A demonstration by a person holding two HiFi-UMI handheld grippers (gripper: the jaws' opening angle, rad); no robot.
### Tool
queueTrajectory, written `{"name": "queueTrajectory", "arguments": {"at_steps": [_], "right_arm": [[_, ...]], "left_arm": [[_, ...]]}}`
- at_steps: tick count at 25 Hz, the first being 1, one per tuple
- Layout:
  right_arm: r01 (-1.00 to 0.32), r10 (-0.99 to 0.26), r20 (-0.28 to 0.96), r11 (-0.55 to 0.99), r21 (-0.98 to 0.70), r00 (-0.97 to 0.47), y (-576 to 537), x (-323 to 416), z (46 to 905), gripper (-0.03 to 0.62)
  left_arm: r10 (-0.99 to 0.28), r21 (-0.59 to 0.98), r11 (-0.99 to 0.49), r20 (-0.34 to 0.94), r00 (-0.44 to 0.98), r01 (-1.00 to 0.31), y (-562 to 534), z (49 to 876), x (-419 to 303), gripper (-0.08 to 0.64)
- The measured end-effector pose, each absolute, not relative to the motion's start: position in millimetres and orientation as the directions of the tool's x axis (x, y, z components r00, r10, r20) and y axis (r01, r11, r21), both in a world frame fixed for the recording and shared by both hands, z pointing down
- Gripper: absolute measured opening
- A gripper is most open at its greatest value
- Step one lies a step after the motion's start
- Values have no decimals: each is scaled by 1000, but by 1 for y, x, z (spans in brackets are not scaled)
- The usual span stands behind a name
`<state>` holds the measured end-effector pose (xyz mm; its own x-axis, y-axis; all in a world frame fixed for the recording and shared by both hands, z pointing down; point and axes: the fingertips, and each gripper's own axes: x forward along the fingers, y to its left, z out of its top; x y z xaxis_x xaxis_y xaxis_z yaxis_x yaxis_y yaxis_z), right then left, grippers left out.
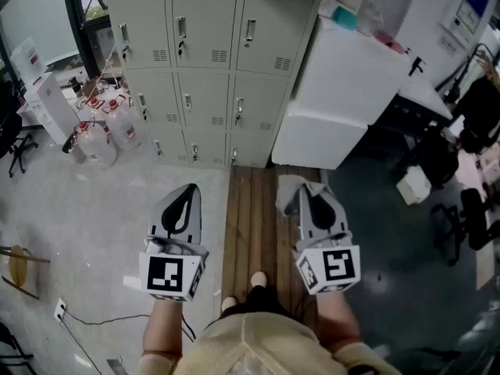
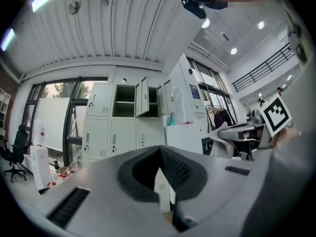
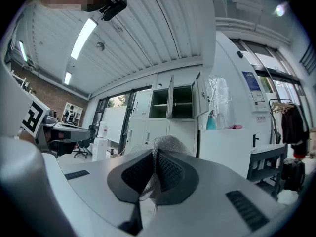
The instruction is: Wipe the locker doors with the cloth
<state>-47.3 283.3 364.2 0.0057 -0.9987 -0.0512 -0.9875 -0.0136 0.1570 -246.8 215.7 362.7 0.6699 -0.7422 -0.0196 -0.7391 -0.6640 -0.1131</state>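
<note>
Landmark: bank of pale grey metal lockers [image 1: 195, 69], straight ahead in the head view.
- Left of the lockers, on the floor: cluster of clear plastic water jugs with red caps [image 1: 105, 135].
- In front of the lockers, left side: left gripper [image 1: 181, 209], well short of the doors and pointing at them. Jaws together, nothing between them; only a thin slit shows in the left gripper view.
- Strip of brown wooden floor planks [image 1: 250, 217] runs from the locker base back toward the person, between the two grippers.
- In front of the lockers, right side: right gripper [image 1: 312, 205], level with the left one, also well apart from the doors. Jaws clamped on the grey knitted cloth [image 3: 165, 147]; the cloth bulges out past the jaw tips and is not touching any door.
- Top row of the lockers: two open grey locker doors [image 2: 143, 95] visible in the gripper views; lower rows look closed.
- Right of the lockers, touching or just beside them: tall white box-shaped counter [image 1: 336, 92] with a teal spray bottle [image 1: 344, 16] on top.
</note>
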Motion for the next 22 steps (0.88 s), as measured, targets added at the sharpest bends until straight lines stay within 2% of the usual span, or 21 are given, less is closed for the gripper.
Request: {"name": "queueTrajectory", "arguments": {"at_steps": [13,22], "right_arm": [[-993,-996,-66,47,107,-55,233,43,359,5],[-990,-991,-100,81,119,-93,196,91,352,5]], "left_arm": [[-687,-38,-723,-61,724,-689,173,355,-130,-3],[-723,-53,-688,-46,690,-724,141,354,-92,-3]]}}
